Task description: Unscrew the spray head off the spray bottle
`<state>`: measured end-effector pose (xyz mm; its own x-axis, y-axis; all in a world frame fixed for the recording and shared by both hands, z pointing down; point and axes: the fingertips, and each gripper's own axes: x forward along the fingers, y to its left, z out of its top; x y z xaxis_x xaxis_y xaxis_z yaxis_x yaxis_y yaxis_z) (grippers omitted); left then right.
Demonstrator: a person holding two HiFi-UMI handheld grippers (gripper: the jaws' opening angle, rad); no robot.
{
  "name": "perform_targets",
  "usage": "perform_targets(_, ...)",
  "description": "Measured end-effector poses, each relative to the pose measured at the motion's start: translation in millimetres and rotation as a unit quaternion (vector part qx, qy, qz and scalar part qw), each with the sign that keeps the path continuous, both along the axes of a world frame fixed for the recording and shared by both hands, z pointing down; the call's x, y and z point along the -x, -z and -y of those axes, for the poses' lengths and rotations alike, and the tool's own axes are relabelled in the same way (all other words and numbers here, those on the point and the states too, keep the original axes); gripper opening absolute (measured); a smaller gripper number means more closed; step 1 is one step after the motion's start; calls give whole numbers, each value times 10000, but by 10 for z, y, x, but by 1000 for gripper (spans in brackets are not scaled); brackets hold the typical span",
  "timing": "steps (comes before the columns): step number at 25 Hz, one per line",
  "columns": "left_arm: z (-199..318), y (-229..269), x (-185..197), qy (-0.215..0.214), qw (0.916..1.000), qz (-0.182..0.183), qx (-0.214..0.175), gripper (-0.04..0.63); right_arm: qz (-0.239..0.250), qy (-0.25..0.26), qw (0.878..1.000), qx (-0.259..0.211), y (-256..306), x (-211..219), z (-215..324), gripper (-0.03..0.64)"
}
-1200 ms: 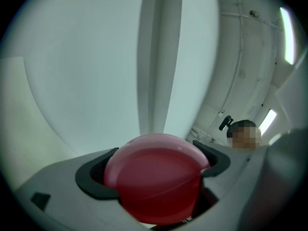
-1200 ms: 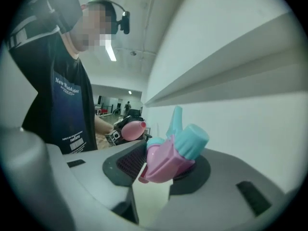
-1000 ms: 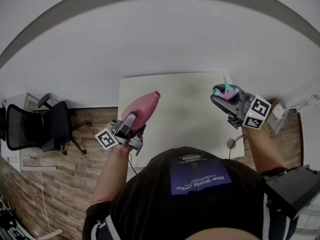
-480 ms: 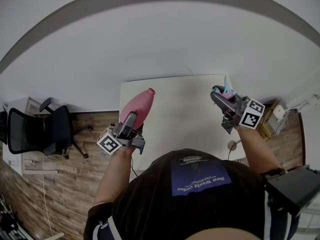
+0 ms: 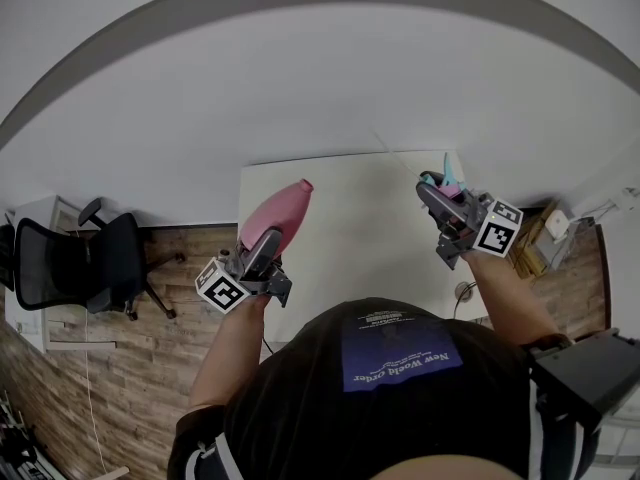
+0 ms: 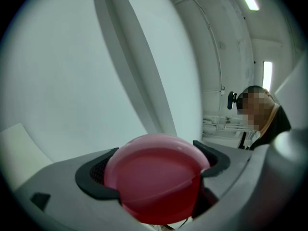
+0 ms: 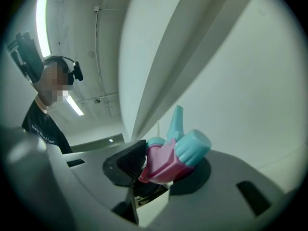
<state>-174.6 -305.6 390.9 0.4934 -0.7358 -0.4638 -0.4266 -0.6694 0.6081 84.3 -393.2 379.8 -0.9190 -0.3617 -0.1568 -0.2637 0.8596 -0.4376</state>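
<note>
Left gripper point(image 5: 262, 255) holds the pink bottle point(image 5: 280, 213) over the table's point(image 5: 350, 243) left edge; right gripper point(image 5: 438, 192) holds the detached spray head point(image 5: 449, 175) near its right edge, well apart

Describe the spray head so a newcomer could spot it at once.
Start at the white table in the head view and go to its right edge, where the right tool is held up. Clamped in it is the spray head: small, pink with teal parts, unlike the large plain pink bottle in the left tool.
</note>
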Motion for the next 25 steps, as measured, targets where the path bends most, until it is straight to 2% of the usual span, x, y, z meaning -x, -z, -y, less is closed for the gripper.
perform_targets(4,-23,10,-69,87,9989,436,-131,488,44,7,10000,70,-11,-4,5,132)
perform_targets(9,-18,19,-113,146,9975,654,-225,488,92,4,9998,153,-26,-12,19,132)
perform_targets(17,-50,16,-231,266,9892,1363,-479,488,106,28,9997,206,-31,-5,8,132)
perform_targets(25,-51,31,-290,315,9852,1583,-586,488,118,54,9997,219,-32,3,11,132)
